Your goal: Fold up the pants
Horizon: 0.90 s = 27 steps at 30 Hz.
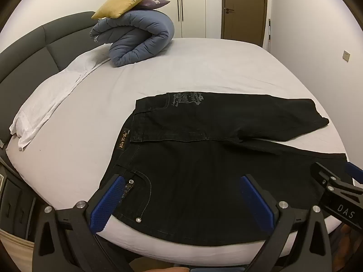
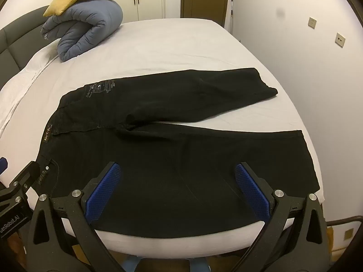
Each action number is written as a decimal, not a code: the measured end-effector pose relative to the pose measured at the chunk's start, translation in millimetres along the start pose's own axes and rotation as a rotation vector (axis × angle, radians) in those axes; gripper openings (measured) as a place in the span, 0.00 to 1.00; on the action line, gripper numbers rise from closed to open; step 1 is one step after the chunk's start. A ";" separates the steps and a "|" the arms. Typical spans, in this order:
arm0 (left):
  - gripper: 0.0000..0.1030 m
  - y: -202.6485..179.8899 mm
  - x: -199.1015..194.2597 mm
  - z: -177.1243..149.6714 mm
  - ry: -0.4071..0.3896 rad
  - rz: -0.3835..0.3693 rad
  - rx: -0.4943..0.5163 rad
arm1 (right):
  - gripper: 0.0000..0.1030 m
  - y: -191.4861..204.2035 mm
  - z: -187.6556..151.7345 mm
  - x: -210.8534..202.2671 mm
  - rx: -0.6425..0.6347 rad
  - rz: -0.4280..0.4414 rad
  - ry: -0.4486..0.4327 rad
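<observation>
Where legible: "DAS" on right gripper (image 1: 335, 181)

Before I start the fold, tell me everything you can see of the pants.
The pants are black denim, lying flat and unfolded on the bed, waistband to the left with a brown label, legs running right and splayed apart. The far leg bears a pale printed design near the waist; the near leg has a pocket with studs. The near edge lies along the bed's front edge. Both open grippers hover over it, gripping nothing.
</observation>
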State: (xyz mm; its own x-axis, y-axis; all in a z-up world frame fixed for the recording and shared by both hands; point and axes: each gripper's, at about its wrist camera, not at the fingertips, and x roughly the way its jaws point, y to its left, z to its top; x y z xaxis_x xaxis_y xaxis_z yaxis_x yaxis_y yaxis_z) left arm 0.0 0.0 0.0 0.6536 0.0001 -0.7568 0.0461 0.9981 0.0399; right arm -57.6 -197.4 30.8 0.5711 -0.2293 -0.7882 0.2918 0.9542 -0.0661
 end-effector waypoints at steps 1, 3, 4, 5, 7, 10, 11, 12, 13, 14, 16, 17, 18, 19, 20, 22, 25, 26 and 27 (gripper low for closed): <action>1.00 0.0 0.0 0.0 -0.001 -0.001 -0.001 | 1.00 -0.2 0.0 0.3 0.000 0.001 0.001; 1.00 0.1 -0.1 -0.1 -0.003 -0.003 -0.002 | 1.00 -0.8 0.1 0.9 0.003 0.006 0.004; 1.00 0.1 -0.2 -0.1 -0.003 -0.002 -0.002 | 1.00 -0.9 0.1 1.2 0.000 0.005 0.004; 1.00 0.2 -0.3 0.0 -0.003 0.000 -0.001 | 1.00 -1.2 0.0 1.3 -0.001 0.004 0.003; 1.00 0.1 -0.2 0.0 -0.003 0.000 -0.001 | 1.00 -0.7 -2.6 2.8 -0.003 0.006 0.003; 1.00 0.0 -0.1 0.0 -0.002 0.002 0.000 | 1.00 0.4 -4.2 3.6 -0.002 0.007 0.005; 1.00 0.0 -0.1 0.0 -0.002 0.002 0.001 | 1.00 0.6 -5.5 4.3 -0.001 0.007 0.005; 1.00 0.0 -0.1 0.0 -0.002 0.001 0.001 | 1.00 0.7 -6.7 4.2 -0.002 0.006 0.005; 1.00 0.0 -0.2 0.0 -0.002 0.001 0.001 | 1.00 2.5 -8.7 6.1 -0.002 0.006 0.005; 1.00 0.0 -0.2 0.0 -0.002 0.002 0.001 | 1.00 4.2 -10.7 4.7 -0.003 0.004 0.006; 1.00 -0.2 0.1 0.1 -0.003 0.003 0.002 | 1.00 4.1 -9.5 4.6 -0.003 0.005 0.011; 1.00 -0.2 0.2 0.1 -0.003 0.003 0.003 | 1.00 3.8 -9.1 5.1 -0.004 0.005 0.015; 1.00 2.6 2.2 -1.7 -0.004 0.004 0.003 | 1.00 4.4 -10.0 4.9 -0.004 0.006 0.016; 1.00 2.3 4.2 -2.4 -0.004 0.004 0.003 | 1.00 4.4 -9.3 5.5 -0.004 0.007 0.019; 1.00 2.8 4.9 -2.8 -0.004 0.004 0.004 | 1.00 5.2 -9.7 5.5 -0.005 0.006 0.018; 1.00 2.5 4.6 -2.6 -0.003 0.003 0.003 | 1.00 5.5 -10.5 5.3 -0.007 0.006 0.020; 1.00 1.7 4.7 -2.3 -0.003 0.005 0.004 | 1.00 5.6 -12.2 5.8 -0.011 0.007 0.024; 1.00 1.7 4.8 -2.4 -0.003 0.005 0.004 | 1.00 4.9 -12.7 6.0 -0.011 0.008 0.025; 1.00 1.6 4.7 -2.4 -0.003 0.006 0.003 | 1.00 4.2 -12.7 6.3 -0.011 0.008 0.027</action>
State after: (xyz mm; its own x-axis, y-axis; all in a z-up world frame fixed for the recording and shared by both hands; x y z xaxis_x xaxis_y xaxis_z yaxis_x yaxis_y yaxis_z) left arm 1.3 1.8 -5.0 0.6560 0.0061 -0.7547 0.0446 0.9979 0.0469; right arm -62.5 -192.4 17.8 0.5527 -0.2162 -0.8048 0.2783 0.9582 -0.0663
